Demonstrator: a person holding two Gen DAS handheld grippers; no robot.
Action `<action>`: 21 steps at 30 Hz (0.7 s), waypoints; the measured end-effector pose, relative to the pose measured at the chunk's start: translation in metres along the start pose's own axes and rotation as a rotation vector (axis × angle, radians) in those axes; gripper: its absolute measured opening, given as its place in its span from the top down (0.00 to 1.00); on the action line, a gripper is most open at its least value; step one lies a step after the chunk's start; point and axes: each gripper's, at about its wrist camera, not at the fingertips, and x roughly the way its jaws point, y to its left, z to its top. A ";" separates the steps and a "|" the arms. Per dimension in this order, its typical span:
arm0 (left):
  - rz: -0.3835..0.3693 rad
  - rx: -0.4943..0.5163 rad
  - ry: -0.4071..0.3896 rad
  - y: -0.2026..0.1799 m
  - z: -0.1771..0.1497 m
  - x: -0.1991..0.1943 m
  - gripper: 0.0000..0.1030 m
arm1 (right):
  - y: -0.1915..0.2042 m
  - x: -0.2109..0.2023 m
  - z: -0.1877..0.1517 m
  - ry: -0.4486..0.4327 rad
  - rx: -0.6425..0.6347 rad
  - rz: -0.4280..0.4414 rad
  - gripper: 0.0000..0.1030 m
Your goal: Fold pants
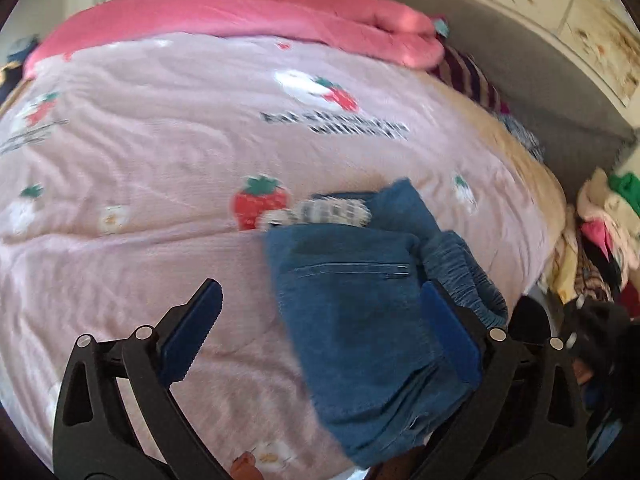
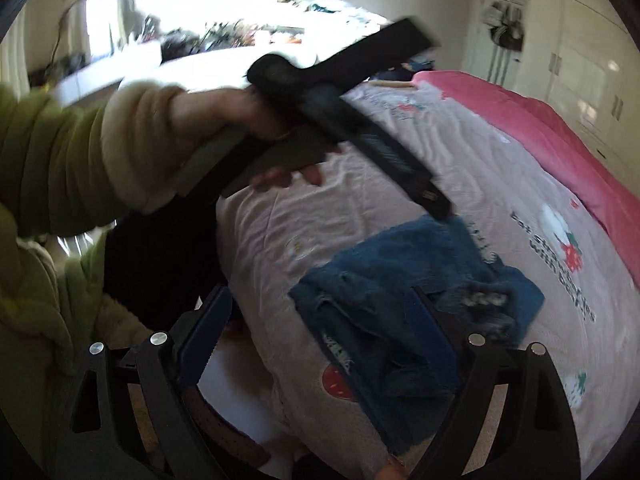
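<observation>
The folded blue denim pants (image 1: 360, 304) lie on the pink strawberry-print quilt (image 1: 160, 168), just ahead of both tools. The left gripper (image 1: 320, 328) and right gripper (image 2: 320, 344) stand apart, clamping nothing; the bundle's long axis runs away from the left one, which looks nearer

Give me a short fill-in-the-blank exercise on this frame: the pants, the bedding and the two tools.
1. The folded pants are made of blue ____.
2. The pale pink bedspread under them is printed with red ____.
3. Both the left tool and the right tool have their jaws ____, gripping nothing.
4. The quilt bunched along the far edge of the bed is bright ____.

Missing words: denim; strawberries; open; pink
</observation>
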 end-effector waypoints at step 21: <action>0.078 0.034 0.005 -0.010 0.010 0.036 0.13 | -0.004 0.062 0.005 0.101 -0.124 0.003 0.83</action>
